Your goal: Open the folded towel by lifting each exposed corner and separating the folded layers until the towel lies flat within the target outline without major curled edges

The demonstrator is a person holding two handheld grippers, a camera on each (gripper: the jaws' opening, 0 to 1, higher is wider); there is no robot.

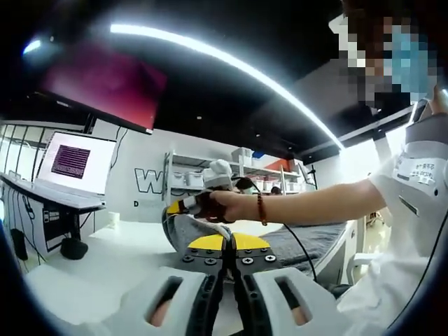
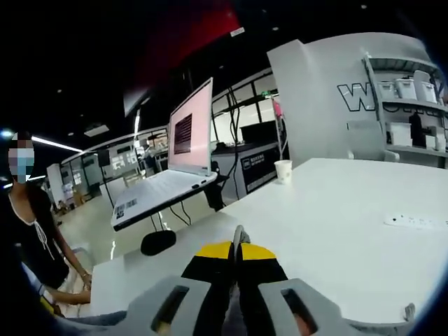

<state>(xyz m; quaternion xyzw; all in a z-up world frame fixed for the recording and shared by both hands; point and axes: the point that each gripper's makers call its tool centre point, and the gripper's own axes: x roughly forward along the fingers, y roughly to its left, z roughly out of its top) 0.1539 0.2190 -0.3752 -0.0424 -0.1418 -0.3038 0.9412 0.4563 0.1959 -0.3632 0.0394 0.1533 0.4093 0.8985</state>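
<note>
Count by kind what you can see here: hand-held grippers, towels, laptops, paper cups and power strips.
hand-held grippers: 2, the left hand-held gripper and the right hand-held gripper
towel: 1
laptop: 1
paper cup: 1
power strip: 1
Total: 6

Grey towel (image 1: 183,231) lifted off white table, edge pinched, hanging curved
</note>
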